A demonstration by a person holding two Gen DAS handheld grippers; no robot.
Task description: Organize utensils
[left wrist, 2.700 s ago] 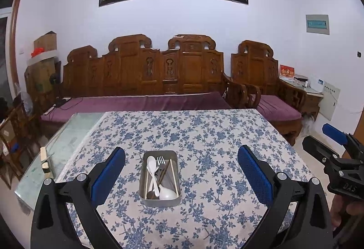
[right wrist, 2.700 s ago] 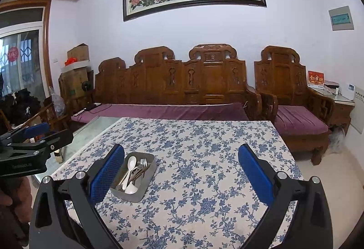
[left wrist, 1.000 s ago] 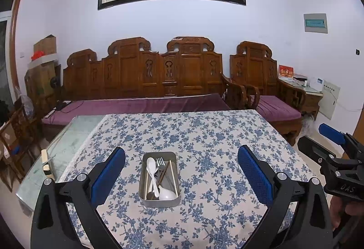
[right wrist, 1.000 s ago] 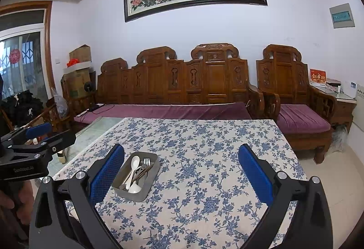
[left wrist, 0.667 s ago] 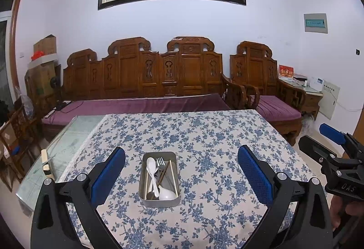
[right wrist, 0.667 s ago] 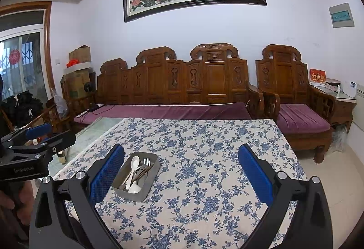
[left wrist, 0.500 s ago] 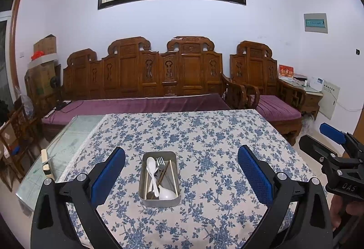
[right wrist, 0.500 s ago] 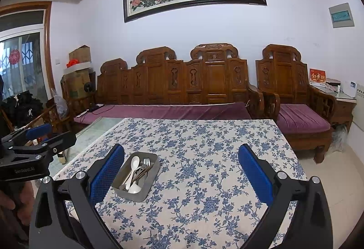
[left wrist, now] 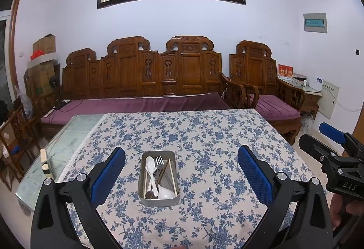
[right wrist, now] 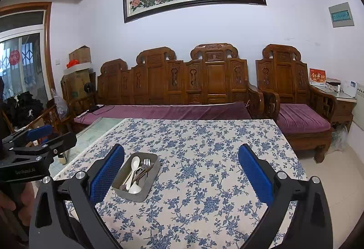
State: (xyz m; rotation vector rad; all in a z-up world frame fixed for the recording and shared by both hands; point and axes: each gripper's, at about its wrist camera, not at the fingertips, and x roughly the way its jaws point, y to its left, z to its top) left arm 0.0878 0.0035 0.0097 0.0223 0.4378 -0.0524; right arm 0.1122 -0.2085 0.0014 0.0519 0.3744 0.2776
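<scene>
Left wrist view: almost nothing had changed over the last seconds; the left gripper (left wrist: pixel 181 172) hung with jaws wide apart, holding nothing. The metal tray (left wrist: pixel 158 200) sat on the floral tablecloth (left wrist: pixel 216 135), utensils (left wrist: pixel 159 176) all inside, long axes running away from the camera, fork tines at the far end.

Right wrist view: the right gripper (right wrist: pixel 181 172) likewise stayed spread and empty; the tray angled up-right. Contents possibly chopsticks too. This fits sorted or awaiting sorting.

the left gripper (left wrist: pixel 181 166) hangs wide open above a blue-flowered tablecloth (left wrist: pixel 204 135), framing a grey metal tin (left wrist: pixel 158 200) holding a white plastic spoon (left wrist: pixel 150 168), a steel fork (left wrist: pixel 159 163) and wooden chopsticks (left wrist: pixel 173 177).
</scene>
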